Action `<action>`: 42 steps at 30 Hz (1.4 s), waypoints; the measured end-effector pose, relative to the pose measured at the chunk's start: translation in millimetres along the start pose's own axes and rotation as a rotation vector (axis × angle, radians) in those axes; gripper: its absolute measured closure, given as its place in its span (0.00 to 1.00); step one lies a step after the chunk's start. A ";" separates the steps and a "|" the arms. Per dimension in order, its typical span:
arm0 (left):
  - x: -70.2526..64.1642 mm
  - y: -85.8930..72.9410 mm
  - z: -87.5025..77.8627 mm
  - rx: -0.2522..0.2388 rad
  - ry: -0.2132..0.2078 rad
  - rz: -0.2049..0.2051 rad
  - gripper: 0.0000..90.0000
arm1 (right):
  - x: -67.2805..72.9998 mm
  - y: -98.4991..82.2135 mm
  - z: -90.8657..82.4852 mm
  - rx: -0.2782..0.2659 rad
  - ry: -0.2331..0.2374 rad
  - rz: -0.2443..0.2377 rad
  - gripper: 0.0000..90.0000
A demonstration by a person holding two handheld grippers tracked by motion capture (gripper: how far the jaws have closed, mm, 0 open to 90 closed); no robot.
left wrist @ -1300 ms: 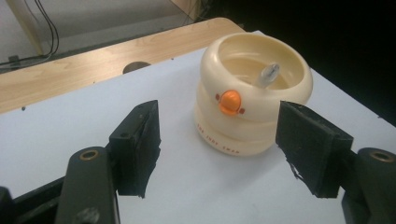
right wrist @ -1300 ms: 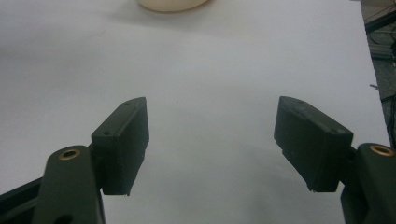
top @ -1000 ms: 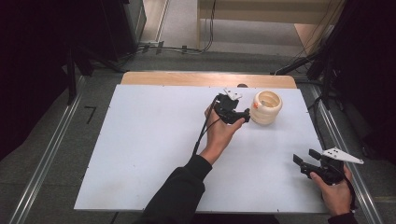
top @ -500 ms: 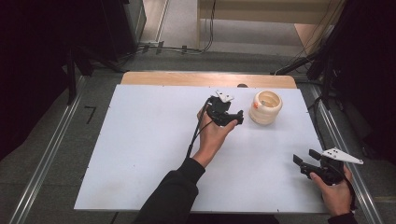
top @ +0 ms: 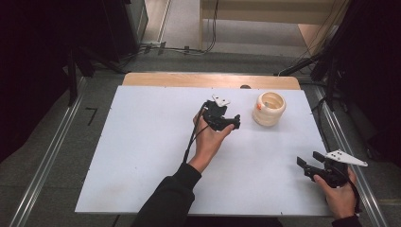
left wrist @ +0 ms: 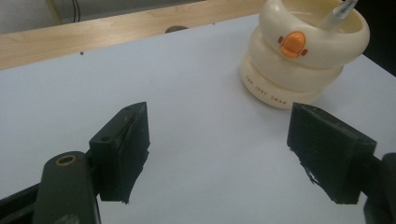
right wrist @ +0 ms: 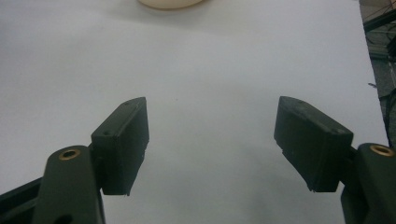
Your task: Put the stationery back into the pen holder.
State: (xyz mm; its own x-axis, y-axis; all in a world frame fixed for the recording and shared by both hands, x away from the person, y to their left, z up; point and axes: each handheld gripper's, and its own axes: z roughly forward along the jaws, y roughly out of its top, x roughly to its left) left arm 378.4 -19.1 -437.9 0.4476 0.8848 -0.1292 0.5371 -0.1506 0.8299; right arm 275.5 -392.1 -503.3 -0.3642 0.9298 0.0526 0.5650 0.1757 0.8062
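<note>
A cream ringed cup [top: 269,108] with an orange duck mark stands at the back right of the white table; in the left gripper view the cup [left wrist: 302,56] sits ahead and to the right, with a pale stick leaning inside it. My left gripper [top: 232,122] hovers mid-table, just left of the cup and apart from it, open with nothing between its jaws [left wrist: 218,156]. My right gripper [top: 307,164] rests near the front right corner, open and empty [right wrist: 212,142]; the cup's base [right wrist: 169,3] shows at the top edge of the right gripper view.
The white tabletop [top: 142,156] lies over a wooden board [top: 208,80] that shows along the back edge. Metal rails [top: 47,161] run along both sides. Cables lie on the floor behind the table.
My left gripper has drawn back from the cup, moving left and toward the person. The right gripper has stayed in place.
</note>
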 end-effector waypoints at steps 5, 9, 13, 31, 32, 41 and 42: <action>3.9 -3.6 -2.9 0.002 0.005 -0.006 0.24 | 0.4 0.0 -0.1 0.001 0.000 0.001 0.27; 7.9 -6.2 -5.6 0.004 0.011 -0.007 0.23 | 0.9 0.0 0.0 0.001 0.000 0.002 0.27; 11.8 -9.6 -9.4 0.001 0.015 -0.018 0.23 | 1.1 -0.2 0.2 0.003 -0.003 0.002 0.27; 28.4 -25.4 -25.0 -0.007 0.034 -0.039 0.21 | 0.7 -0.6 0.7 0.005 -0.004 0.002 0.27; 29.7 -26.7 -26.0 -0.006 0.035 -0.039 0.21 | 0.6 -0.7 0.8 0.005 -0.005 0.001 0.27; 41.1 -35.9 -34.2 -0.002 0.046 -0.055 0.19 | 1.3 -0.5 1.5 0.009 -0.004 0.001 0.27; 42.6 -36.9 -35.2 -0.004 0.046 -0.059 0.19 | 1.2 -0.6 1.6 0.009 -0.004 0.000 0.27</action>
State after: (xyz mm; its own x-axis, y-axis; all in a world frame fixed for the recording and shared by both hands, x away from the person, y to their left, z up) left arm 352.4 39.7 -454.9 0.3820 0.9115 -0.1526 0.5584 -0.0960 0.8240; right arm 275.9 -390.6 -504.6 -0.3614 0.9311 0.0502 0.5717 0.1787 0.8008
